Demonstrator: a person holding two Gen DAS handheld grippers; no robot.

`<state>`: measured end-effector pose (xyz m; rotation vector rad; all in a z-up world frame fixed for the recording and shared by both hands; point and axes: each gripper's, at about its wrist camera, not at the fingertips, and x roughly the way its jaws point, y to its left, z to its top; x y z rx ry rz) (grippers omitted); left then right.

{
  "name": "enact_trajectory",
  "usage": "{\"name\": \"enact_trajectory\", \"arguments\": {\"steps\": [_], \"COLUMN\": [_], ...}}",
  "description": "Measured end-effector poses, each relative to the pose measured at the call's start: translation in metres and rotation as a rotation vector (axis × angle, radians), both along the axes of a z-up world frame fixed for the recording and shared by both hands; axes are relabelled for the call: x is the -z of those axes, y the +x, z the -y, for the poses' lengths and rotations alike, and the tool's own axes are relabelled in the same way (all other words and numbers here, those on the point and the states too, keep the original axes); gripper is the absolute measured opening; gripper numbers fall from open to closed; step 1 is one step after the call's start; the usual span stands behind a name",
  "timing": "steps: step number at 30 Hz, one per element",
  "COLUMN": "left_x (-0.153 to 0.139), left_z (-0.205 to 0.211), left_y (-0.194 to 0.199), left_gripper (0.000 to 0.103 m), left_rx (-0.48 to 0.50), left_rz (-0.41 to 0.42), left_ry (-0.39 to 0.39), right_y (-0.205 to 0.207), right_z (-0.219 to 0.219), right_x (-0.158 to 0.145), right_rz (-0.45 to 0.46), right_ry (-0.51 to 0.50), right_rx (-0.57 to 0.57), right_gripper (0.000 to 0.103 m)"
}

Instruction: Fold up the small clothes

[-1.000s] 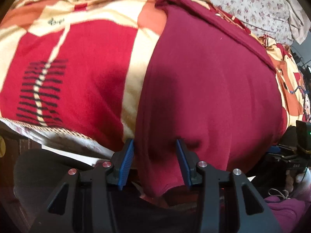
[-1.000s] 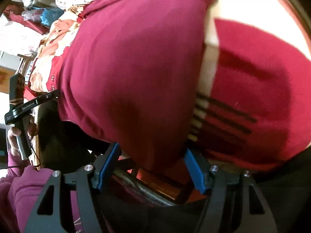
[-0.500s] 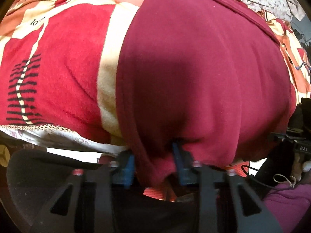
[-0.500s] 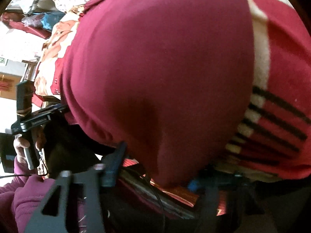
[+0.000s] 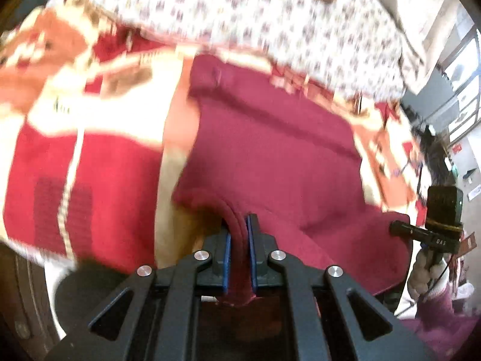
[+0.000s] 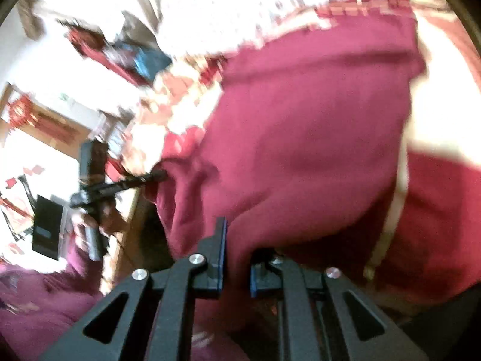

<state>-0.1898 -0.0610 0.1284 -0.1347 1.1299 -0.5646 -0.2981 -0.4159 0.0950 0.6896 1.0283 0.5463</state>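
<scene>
- Maroon cloth fills your left wrist view: the garment (image 5: 270, 150) lies spread on the red and cream blanket (image 5: 90, 165), with the flowered sheet (image 5: 240, 15) beyond it. Your left claw (image 5: 239, 240) is clamped on the garment's near hem, a rolled fold of it squeezed between the blue pads (image 5: 227, 258) and running back past them. At the right edge your other hand (image 5: 421, 273) holds the second tool by the garment's far corner.
- From your right wrist view, the same garment (image 6: 300, 135) rises ahead and hangs down into your right claw (image 6: 236, 258), which is pinched on its near edge; the cloth hides most of the right-hand pad. To the left, the left claw (image 6: 156, 177) grips the other corner.
</scene>
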Motion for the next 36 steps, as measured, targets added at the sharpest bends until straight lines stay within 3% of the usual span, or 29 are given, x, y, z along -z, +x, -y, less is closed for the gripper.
{"name": "enact_trajectory", "arguments": {"steps": [4,9,14,18,21,23,25,29,32,36], "left_x": [-0.018,-0.023,0.006,0.040,0.051,0.055,0.055,0.052,0.048,0.042], "left_z": [0.020,0.053,0.090,0.103,0.105,0.103,0.101,0.101,0.106,0.110], "left_y": [0.047,0.108,0.167,0.198,0.206,0.211,0.214,0.219,0.221,0.225], "left_gripper": [0.000,0.000,0.000,0.000,0.000,0.000,0.000,0.000,0.000,0.000], "left_rx": [-0.024,-0.059,-0.079,-0.104,-0.104,-0.107,-0.111,-0.114,-0.110,-0.108], "left_rz": [0.092,0.154,0.133,0.058,0.051,0.036,0.027,0.021,0.029,0.034], "left_ry": [-0.035,-0.051,-0.001,0.015,0.036,0.033,0.018,-0.010,-0.003,-0.001], "right_y": [0.034,0.086,0.145,0.169,0.163,0.149,0.131,0.110,0.115,0.145], "right_z": [0.034,0.075,0.111,0.130,0.133,0.138,0.143,0.124,0.089,0.078], "right_x": [-0.025,-0.024,0.009,0.056,0.058,0.045,0.030,0.017,0.025,0.038], "right_rz": [0.087,0.105,0.034,-0.103,-0.077,-0.043,-0.006,0.017,0.000,0.010], "right_ry": [-0.028,-0.038,-0.054,0.022,0.027,-0.022,-0.058,-0.159,-0.268,-0.261], "right_rx": [0.117,0.246,0.358,0.436,0.418,0.422,0.427,0.301,0.167,0.166], "right_gripper": [0.012,0.012,0.012,0.015,0.021,0.034,0.037,0.038,0.038,0.038]}}
